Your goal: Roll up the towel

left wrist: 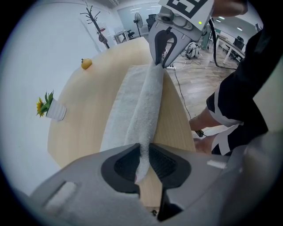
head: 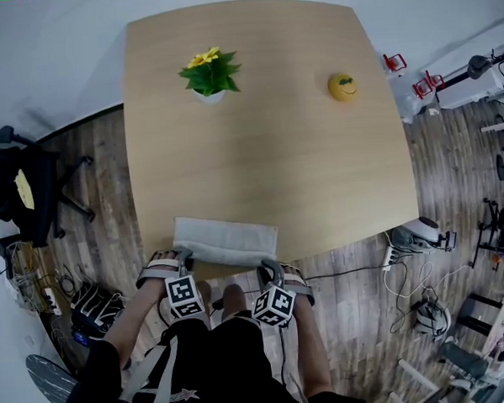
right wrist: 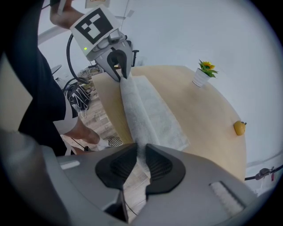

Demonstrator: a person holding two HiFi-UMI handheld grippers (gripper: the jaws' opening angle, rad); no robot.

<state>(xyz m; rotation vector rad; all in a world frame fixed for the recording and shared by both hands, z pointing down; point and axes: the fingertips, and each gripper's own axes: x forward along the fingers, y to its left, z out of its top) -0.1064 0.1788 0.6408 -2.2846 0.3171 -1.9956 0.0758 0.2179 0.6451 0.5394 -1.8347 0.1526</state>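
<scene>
Found towel (head: 226, 240) lying flat along near edge of table (head: 258, 154), near hem lifted into a ridge. Saw left hand-held gripper (head: 184, 261) clamped on that hem at the left end and right hand-held gripper (head: 267, 268) clamped on it at the right end. Confirmed cloth between both pairs of pads. Judged risks: skewed, cone-shaped roll if one end gets turned ahead of the other; hem slipping out, given the thin pinch; slack first turn if ridge sags mid-span; towel dragged off the near edge if pulled back rather than rolled forward. Counted: one towel, two hand-held grippers, one table, one potted plant (head: 211, 72), one yellow object (head: 342, 85), the last two toward far edge, well apart from towel.
</scene>
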